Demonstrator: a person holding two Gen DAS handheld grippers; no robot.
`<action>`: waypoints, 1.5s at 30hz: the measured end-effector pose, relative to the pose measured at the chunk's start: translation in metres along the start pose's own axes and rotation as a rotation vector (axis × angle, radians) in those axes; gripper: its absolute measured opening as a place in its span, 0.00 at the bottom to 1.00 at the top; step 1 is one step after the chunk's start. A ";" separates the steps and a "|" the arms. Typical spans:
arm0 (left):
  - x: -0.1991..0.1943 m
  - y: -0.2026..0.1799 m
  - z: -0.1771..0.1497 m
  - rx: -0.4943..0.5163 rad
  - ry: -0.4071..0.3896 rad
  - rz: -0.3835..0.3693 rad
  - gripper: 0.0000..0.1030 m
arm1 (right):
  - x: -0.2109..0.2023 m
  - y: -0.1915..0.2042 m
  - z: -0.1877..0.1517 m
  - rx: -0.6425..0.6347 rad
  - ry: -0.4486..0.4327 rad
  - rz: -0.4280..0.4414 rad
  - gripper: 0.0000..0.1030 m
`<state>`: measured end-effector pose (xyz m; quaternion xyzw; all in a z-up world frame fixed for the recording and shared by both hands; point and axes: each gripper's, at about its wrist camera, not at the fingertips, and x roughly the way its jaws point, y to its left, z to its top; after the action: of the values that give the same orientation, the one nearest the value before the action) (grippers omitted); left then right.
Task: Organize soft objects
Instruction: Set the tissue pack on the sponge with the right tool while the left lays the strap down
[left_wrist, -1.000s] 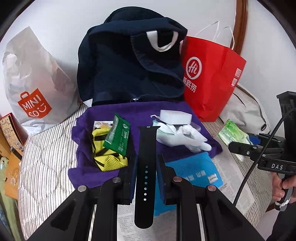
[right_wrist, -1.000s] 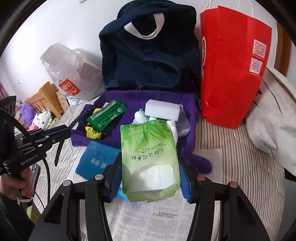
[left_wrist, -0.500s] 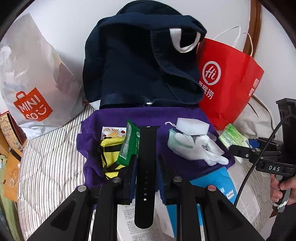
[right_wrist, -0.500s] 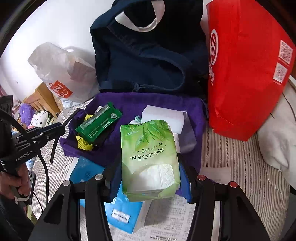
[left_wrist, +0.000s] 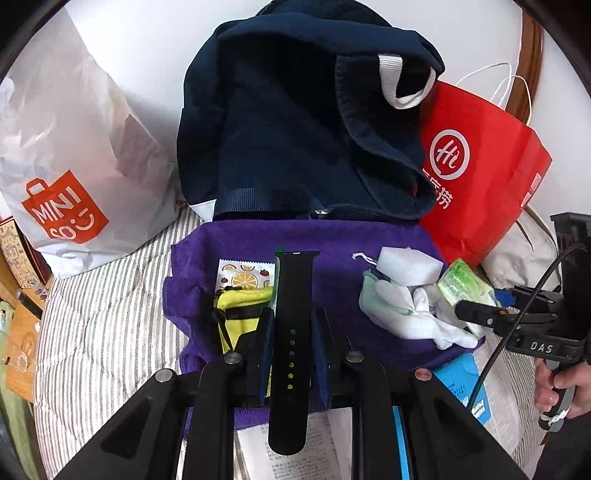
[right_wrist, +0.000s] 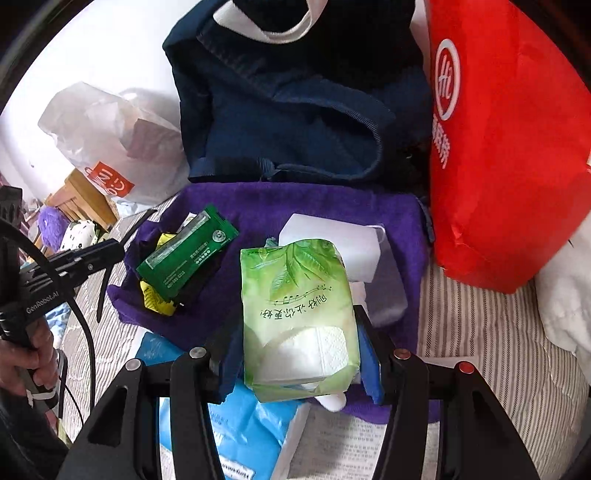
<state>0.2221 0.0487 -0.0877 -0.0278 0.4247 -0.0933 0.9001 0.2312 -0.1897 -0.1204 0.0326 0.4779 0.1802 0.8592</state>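
My left gripper (left_wrist: 291, 332) pinches a black watch strap (left_wrist: 291, 343) at lower centre, over the purple towel (left_wrist: 332, 236). My right gripper (right_wrist: 295, 354) clamps a green tissue pack (right_wrist: 299, 314), lower centre, above that towel.

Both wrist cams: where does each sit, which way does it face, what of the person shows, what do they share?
Left wrist: on the left gripper, angled down at a purple towel; clamps a black watch strap; the person's right hand at right.
Right wrist: on the right gripper, angled down; clamps a green tissue pack; left hand at left.
Shared: towel, navy bag, red bag.
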 end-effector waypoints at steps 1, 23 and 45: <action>0.001 0.001 0.002 -0.001 -0.001 0.000 0.19 | 0.004 0.001 0.002 -0.002 0.005 0.000 0.52; 0.029 0.015 0.011 -0.010 0.023 0.010 0.19 | 0.043 0.000 0.007 -0.029 0.089 0.013 0.54; 0.072 0.023 0.010 -0.051 0.143 0.038 0.23 | 0.005 -0.009 0.004 0.022 0.030 0.015 0.68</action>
<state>0.2783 0.0573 -0.1393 -0.0357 0.4905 -0.0672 0.8681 0.2393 -0.1963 -0.1240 0.0429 0.4926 0.1818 0.8500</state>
